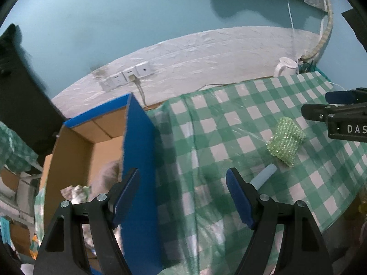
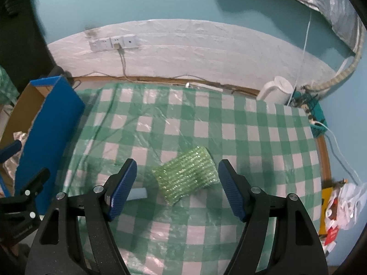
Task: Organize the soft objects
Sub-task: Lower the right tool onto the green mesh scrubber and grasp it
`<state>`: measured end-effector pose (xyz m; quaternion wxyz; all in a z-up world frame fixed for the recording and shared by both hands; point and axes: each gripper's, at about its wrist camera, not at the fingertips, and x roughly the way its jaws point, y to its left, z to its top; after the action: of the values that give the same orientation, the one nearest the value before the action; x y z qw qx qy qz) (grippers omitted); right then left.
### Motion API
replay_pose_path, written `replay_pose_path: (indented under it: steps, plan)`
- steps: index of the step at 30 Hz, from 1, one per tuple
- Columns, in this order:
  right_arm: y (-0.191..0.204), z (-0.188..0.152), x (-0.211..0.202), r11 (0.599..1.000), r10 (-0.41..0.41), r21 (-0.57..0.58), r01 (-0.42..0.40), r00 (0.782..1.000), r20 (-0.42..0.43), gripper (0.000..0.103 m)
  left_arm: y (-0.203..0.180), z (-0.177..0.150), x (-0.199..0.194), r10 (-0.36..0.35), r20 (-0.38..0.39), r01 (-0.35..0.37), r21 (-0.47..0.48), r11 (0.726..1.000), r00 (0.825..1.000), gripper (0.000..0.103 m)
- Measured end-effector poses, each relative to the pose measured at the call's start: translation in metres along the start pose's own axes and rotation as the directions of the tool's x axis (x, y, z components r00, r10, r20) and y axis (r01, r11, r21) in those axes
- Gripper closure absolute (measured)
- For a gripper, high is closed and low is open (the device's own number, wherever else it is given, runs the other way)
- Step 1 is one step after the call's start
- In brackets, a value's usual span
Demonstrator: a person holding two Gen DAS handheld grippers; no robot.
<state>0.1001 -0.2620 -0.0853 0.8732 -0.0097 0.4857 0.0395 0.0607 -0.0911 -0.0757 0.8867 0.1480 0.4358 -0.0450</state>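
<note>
Two hand-held tools are shown above a desk covered in a green-and-white checked cloth under clear plastic.

The right tool is tilted down over a green, glittery sponge. Its blue pads are spread apart, one to each side of the sponge and clear of it, so nothing is clamped. The sponge lies flat on the desk, directly ahead of this tool and between its pads, which suggests it is being lined up for a pick. A small pale strip lies on the cloth just beside the sponge, partly hidden behind this tool's left pad; what it is cannot be told.

The left tool is also spread apart and empty. Its left pad sits in front of the blue wall of an open cardboard box, whether touching cannot be told, and its right pad is over the cloth. The box stands to this tool's left, at the desk's edge, and crumpled soft items are seen inside it, so it is judged to be the collecting place. From this tool, the sponge lies ahead and to the right.

A white kettle stands at the far right of the desk, well apart from both tools.
</note>
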Motion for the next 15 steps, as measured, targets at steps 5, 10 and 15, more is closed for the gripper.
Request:
replay_pose_path:
  steps: [5,10,15]
  plan:
    - [-0.01,-0.004,0.018,1.0,-0.004,0.016,0.004,1.0,-0.028,0.028,-0.018,0.007,0.017,-0.045,-0.006,0.045,0.055,0.997,0.999,0.024]
    - [-0.015,-0.011,0.045,1.0,-0.006,0.018,0.007,0.998,-0.061,0.026,-0.034,0.008,0.034,-0.069,-0.027,0.071,0.102,0.992,0.997,0.024]
    - [-0.016,-0.019,0.071,1.0,0.001,0.012,0.0,0.995,-0.103,0.026,-0.047,0.006,0.049,-0.103,-0.049,0.109,0.133,0.985,0.993,0.024]
